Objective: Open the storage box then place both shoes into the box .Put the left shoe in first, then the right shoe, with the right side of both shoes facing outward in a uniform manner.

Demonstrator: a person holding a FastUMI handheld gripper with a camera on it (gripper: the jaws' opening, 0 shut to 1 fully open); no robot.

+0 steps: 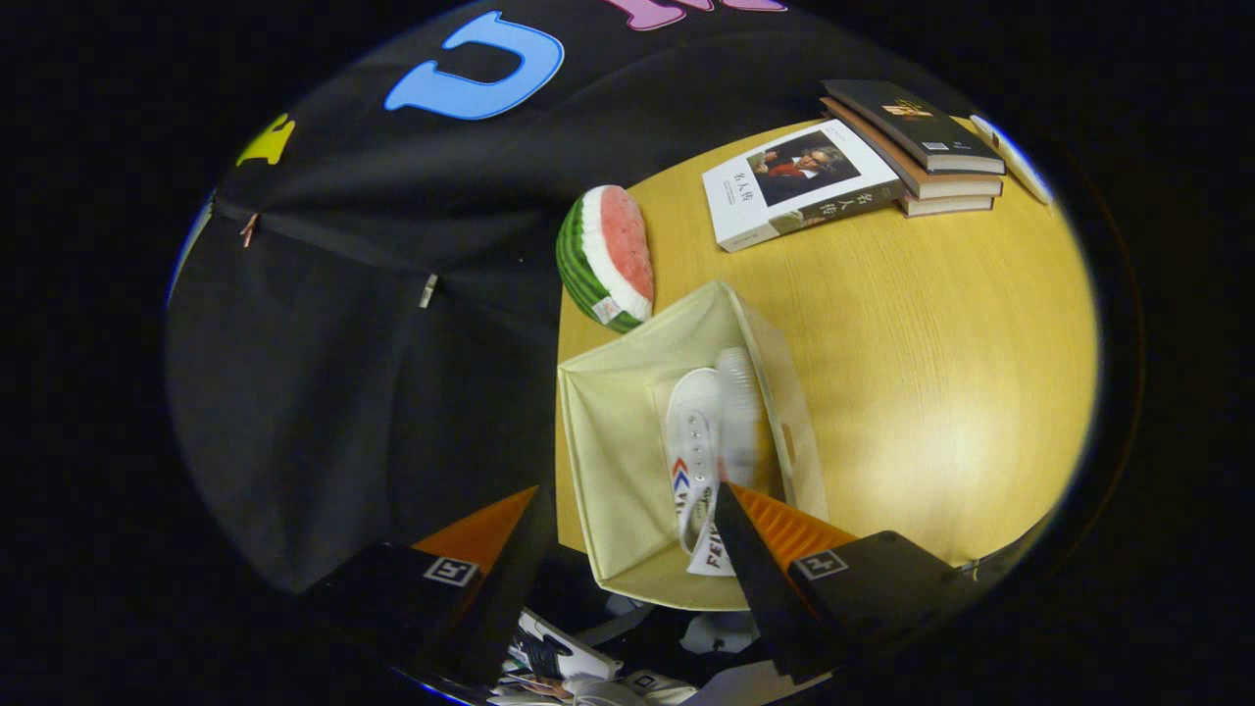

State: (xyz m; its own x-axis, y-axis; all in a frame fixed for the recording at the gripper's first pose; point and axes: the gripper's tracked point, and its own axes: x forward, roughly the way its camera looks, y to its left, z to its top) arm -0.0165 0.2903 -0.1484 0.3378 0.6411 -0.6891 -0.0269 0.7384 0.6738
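Note:
The cream fabric storage box point(608, 461) stands open on the wooden table, just ahead of my fingers. Inside it a white canvas shoe point(692, 422) lies on its side against the box wall nearest the table's middle. Its ribbed sole point(740, 412) faces that wall and its laces and tongue reach toward me. My gripper point(627, 490) is open wide over the box's near part. One fingertip point(730, 505) sits right beside the shoe's tongue, and the other fingertip point(525, 510) is at the box's opposite edge by the booth wall. Nothing is held between them.
A watermelon-slice plush point(608, 255) lies beyond the box at the table's edge by the black cloth wall. Farther off, a white book point(799, 186) lies beside a stack of books point(922, 147). Bare tabletop point(941, 373) spreads beside the box.

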